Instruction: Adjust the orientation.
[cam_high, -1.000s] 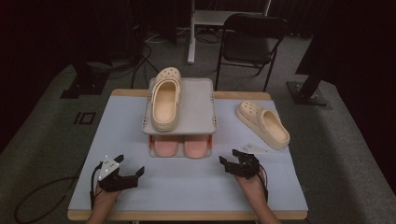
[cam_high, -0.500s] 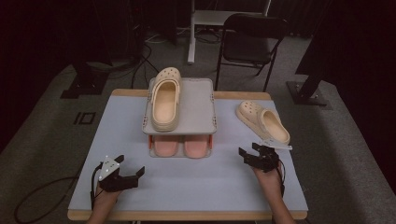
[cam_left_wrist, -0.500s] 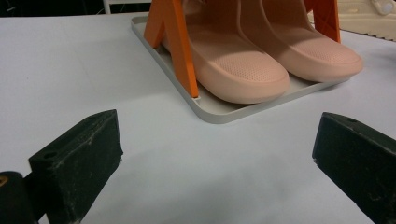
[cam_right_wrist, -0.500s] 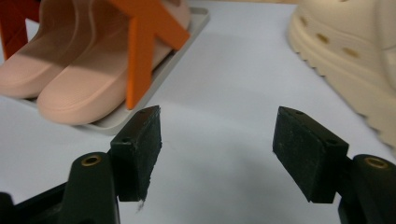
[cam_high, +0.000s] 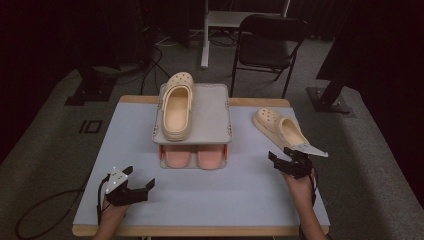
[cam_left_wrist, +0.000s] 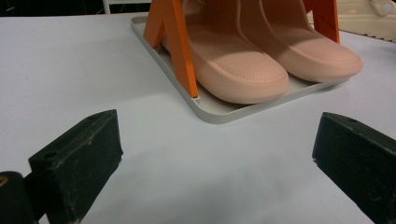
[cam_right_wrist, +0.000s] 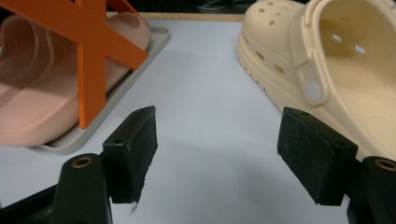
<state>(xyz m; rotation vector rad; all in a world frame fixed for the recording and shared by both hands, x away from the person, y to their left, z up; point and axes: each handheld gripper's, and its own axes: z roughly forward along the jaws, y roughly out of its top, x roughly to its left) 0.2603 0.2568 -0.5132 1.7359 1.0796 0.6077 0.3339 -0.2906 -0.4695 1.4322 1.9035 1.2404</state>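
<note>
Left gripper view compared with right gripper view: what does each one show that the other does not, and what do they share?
The left gripper view alone shows the toes of both pink slippers side by side on the grey tray. The right gripper view alone shows the cream clog close up, with its holes and strap rivet. Both share the white table, the rack's orange legs and a pair of open black jaws.

Black folding chair (cam_high: 270, 47) on grey carpet beyond the table (cam_high: 125, 150).
</note>
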